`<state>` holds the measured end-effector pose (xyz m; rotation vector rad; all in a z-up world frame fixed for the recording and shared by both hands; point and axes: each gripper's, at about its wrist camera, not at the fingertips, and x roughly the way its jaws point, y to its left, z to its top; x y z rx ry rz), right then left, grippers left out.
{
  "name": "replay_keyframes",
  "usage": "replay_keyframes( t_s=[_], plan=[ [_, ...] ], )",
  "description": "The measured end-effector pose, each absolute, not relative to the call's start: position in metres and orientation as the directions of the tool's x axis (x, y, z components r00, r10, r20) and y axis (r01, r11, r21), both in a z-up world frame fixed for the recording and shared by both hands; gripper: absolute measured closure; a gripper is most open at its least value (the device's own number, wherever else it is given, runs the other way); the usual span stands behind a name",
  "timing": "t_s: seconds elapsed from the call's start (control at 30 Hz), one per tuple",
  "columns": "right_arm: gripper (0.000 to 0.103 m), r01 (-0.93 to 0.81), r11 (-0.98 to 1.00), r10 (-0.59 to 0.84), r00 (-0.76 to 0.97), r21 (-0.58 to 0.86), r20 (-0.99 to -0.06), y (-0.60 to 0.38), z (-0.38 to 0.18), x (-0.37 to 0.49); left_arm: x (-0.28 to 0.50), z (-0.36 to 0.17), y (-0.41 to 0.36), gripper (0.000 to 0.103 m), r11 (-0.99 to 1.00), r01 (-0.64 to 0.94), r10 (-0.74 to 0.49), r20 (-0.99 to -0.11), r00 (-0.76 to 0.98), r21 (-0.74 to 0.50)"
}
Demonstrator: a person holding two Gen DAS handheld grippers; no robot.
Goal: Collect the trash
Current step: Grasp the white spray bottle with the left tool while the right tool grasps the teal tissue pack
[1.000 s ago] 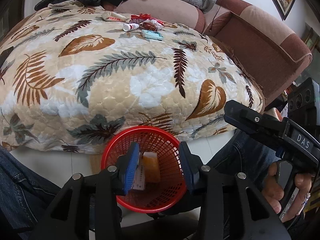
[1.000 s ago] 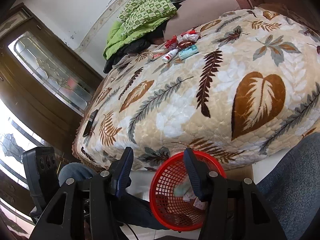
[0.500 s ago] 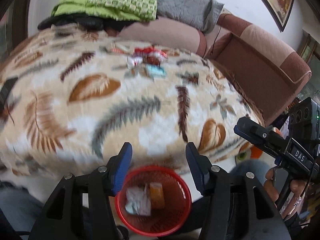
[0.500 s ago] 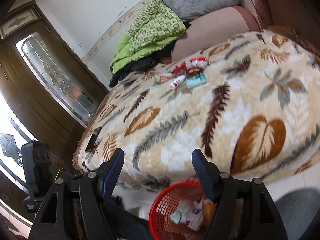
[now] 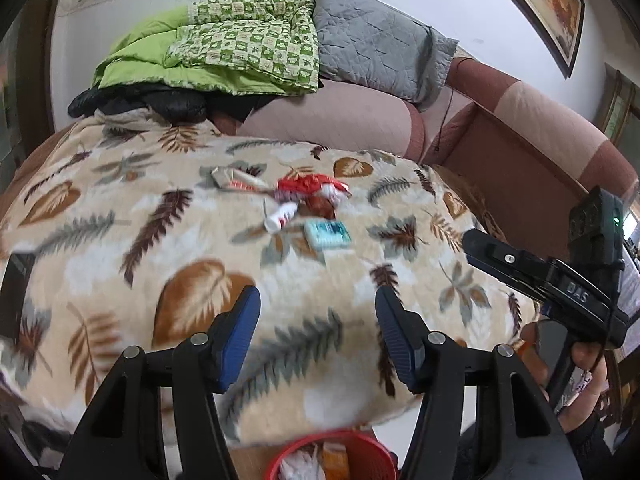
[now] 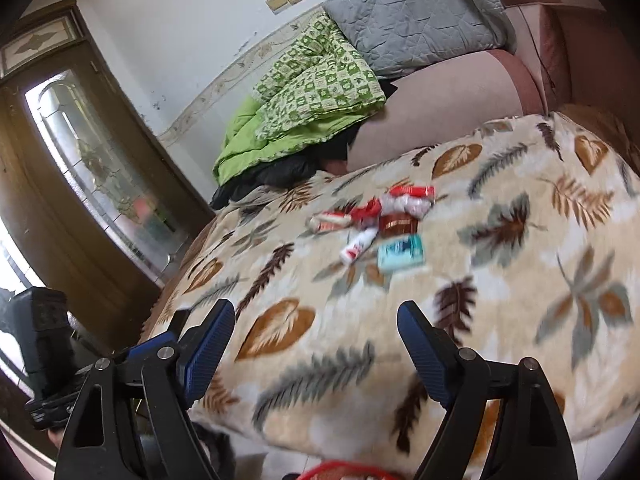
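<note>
A heap of trash lies far back on the leaf-print blanket (image 5: 200, 272): a red wrapper (image 5: 310, 184), a white tube (image 5: 280, 216), a teal packet (image 5: 328, 234) and a flat tube (image 5: 236, 180). It also shows in the right wrist view, with the teal packet (image 6: 400, 254) and white tube (image 6: 358, 246) nearest. My left gripper (image 5: 318, 330) is open and empty over the blanket's near part. My right gripper (image 6: 316, 344) is open and empty, also short of the heap. The red basket (image 5: 332, 458) with trash inside sits below the blanket's front edge.
A green quilt (image 5: 224, 52) and grey pad (image 5: 376, 48) lie on the pink sofa back (image 5: 340, 124). A black phone (image 5: 14, 280) lies at the blanket's left edge. A wooden door (image 6: 92, 168) stands to the left in the right wrist view.
Both grippers have risen from over the red basket and moved forward over the blanket toward the trash heap. The basket has dropped to the bottom edge of both views.
</note>
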<state>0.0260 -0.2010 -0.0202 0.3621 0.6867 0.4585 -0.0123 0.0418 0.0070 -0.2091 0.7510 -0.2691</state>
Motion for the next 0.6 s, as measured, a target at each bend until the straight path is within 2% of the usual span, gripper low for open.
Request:
replay_keyframes(
  t_s=[0.2,0.33,0.5,0.6],
  plan=[
    [0.016,-0.217,0.848,0.491,0.667,0.483,-0.561,-0.199,-0.027,0.107,0.061,0.005,0.042,0.044,0.949,0.135,-0.299,-0.675,0.675,-0.285],
    [0.016,-0.184,0.858,0.477,0.636,0.48,-0.607,-0.2,-0.052,0.16,0.109,-0.002,0.042,0.044,0.951,0.138,-0.295,-0.678,0.673,-0.277],
    [0.016,-0.105,0.848,0.466,0.615,0.52,-0.636,-0.212,-0.106,0.194,0.166,-0.043,0.043,0.044,0.941,0.119,-0.319,-0.705,0.633,-0.318],
    [0.016,-0.111,0.819,0.521,0.555,0.563,-0.649,-0.209,-0.125,0.209,0.198,-0.077,0.04,0.044,0.925,0.11,-0.357,-0.729,0.585,-0.365]
  ],
)
